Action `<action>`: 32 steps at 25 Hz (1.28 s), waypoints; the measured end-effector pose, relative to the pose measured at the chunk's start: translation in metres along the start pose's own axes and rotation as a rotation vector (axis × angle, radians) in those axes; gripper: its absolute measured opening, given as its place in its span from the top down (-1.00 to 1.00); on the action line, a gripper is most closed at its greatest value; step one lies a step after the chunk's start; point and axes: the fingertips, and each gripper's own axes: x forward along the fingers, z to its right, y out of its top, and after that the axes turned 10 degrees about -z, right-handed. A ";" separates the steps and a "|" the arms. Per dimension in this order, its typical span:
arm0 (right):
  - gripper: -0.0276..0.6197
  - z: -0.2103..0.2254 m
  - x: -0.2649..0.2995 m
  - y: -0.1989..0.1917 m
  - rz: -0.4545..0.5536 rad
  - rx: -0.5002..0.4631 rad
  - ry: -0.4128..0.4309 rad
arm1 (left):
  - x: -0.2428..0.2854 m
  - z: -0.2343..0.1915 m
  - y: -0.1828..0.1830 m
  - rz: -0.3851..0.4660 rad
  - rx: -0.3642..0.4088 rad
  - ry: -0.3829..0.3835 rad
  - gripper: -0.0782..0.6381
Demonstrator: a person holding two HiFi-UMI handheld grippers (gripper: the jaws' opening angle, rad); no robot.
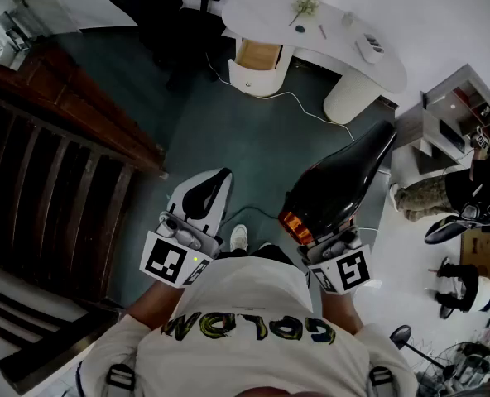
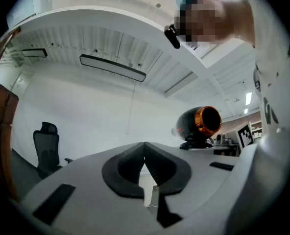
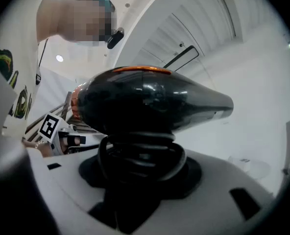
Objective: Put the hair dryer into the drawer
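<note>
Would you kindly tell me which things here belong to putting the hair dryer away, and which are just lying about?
For the job:
- hair dryer, held in the right gripper
- open drawer in the desk

Just about:
- chair
- plant on the desk
- wooden railing
- left gripper, shut and empty

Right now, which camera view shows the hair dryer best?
The right gripper view. The hair dryer fills it, with its coiled cord at the handle between the jaws of the right gripper. The head view shows it from above, black with an orange rear ring. The left gripper view shows it only small, at the right.
</note>
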 end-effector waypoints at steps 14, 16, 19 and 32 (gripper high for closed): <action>0.16 0.023 0.047 0.001 0.008 0.007 0.012 | 0.030 -0.036 -0.002 -0.014 0.005 0.010 0.75; 0.16 0.037 0.055 0.002 0.009 0.006 0.010 | 0.044 -0.041 -0.002 -0.017 0.005 0.010 0.75; 0.16 0.062 0.071 0.003 0.009 0.002 0.007 | 0.073 -0.052 0.000 -0.018 0.004 0.010 0.75; 0.16 0.209 0.157 0.011 0.006 0.006 0.036 | 0.229 -0.113 0.023 -0.022 0.042 0.065 0.75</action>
